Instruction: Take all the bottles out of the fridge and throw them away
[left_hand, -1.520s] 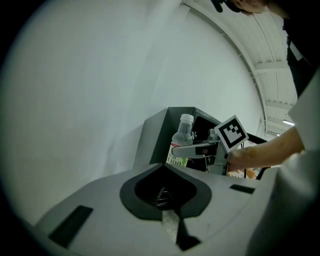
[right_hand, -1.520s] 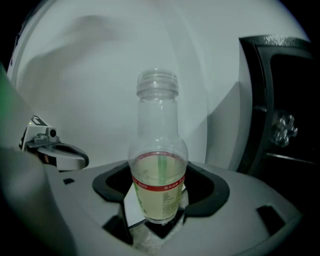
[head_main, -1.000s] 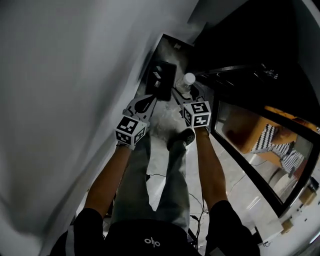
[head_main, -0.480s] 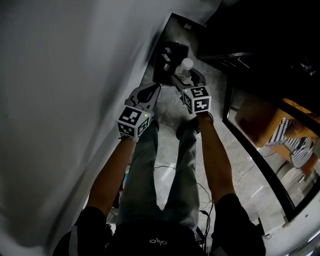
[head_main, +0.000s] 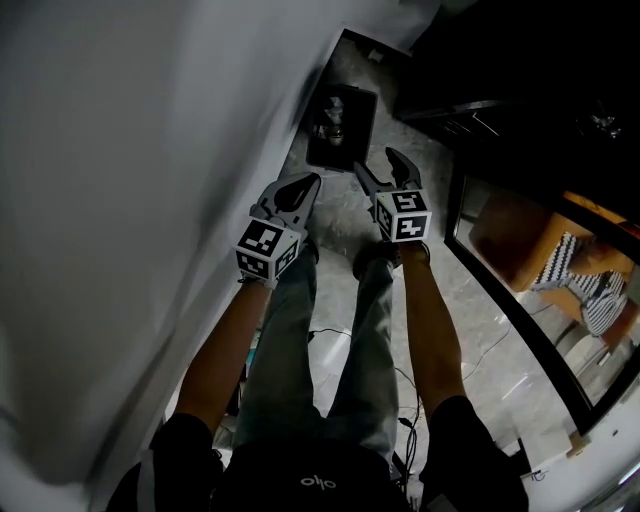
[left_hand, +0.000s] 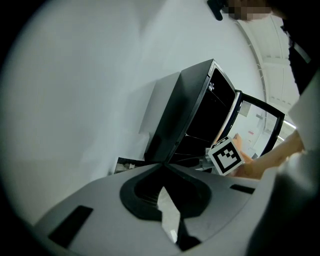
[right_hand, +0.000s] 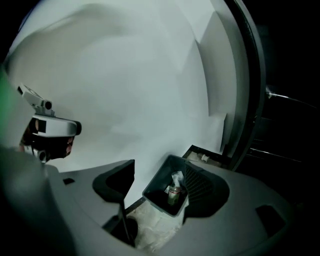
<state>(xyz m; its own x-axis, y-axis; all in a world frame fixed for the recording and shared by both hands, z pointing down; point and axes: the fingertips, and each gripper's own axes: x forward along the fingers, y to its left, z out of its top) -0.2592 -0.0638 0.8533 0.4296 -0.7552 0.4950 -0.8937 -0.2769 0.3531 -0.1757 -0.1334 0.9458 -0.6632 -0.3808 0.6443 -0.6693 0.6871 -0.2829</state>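
My right gripper (head_main: 376, 160) is hanging wide open and empty over the bin (head_main: 360, 125) at the floor's edge, apparently because 1 bottle (right_hand: 173, 194) is lying inside. My left gripper (head_main: 310, 181) is idling, closed and empty.

Two grippers are counted, the left gripper (head_main: 303, 184) and the right gripper (head_main: 377, 162). Two marker cubes are counted with them, the left marker cube (head_main: 266, 248) and the right marker cube (head_main: 403, 216). One bin (right_hand: 157, 183) is seen, and one bottle (right_hand: 173, 193) is made out in it, though whether more lie there cannot be told. One fridge (left_hand: 192, 120) is seen, with one door (left_hand: 256, 125) swung open.
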